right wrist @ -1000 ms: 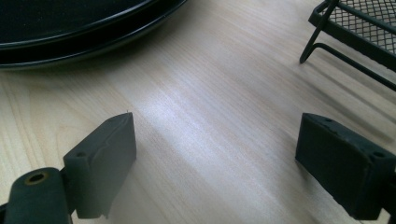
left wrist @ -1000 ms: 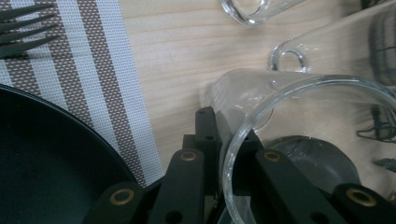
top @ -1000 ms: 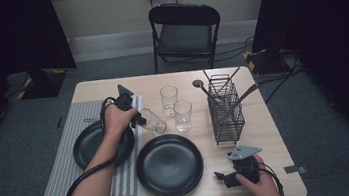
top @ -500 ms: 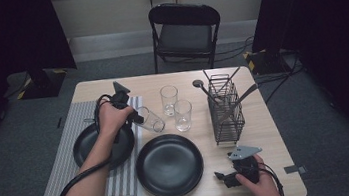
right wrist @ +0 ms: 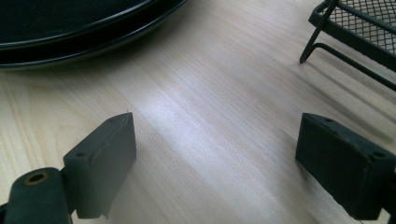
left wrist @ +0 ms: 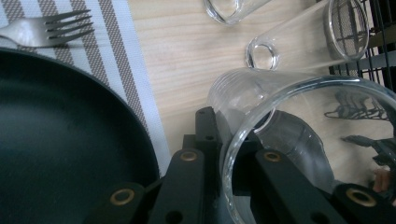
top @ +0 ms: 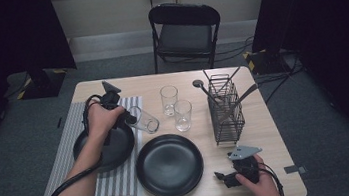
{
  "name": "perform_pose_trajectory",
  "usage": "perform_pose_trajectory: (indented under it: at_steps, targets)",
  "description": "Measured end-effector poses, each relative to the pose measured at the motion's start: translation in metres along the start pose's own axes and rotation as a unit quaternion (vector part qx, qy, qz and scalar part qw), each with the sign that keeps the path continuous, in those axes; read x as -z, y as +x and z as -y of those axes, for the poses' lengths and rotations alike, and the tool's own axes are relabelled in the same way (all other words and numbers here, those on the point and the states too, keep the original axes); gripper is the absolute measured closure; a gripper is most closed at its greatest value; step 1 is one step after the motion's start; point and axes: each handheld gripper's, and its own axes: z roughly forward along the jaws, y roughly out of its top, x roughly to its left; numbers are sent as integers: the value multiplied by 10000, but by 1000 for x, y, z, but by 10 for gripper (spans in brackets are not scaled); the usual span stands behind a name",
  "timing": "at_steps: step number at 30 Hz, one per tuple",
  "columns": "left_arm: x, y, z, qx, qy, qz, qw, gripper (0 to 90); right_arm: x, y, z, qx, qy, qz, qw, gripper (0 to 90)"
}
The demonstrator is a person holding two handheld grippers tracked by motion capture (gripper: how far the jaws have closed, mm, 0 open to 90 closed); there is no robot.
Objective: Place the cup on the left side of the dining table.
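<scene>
While the left gripper's jaws clamp a tilted glass, the right gripper's jaws gape.

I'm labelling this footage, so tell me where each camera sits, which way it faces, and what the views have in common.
High view: above the near table edge, facing forward and down; both forearms and hands show, the left hand-held gripper gripping a tilted clear drinking glass.
Left gripper view: on that gripper, looking along its black jaws at the glass rim.
Right gripper view: on the right hand-held gripper, low over the light wooden table, jaws apart.
Shared: the left view and high view both show the glass.
</scene>
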Motion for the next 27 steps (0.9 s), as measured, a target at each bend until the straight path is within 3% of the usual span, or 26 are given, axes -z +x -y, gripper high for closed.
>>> perform_pose_trajectory:
  at_steps: [14,27]
  targets:
    - [14,10,13,101,-5,-20,9999,854,0,0,0,-6,-1,-6,10000,115]
    - [26,16,23,52,-33,2,10000,854,0,0,0,-1,-2,-4,10000,115]
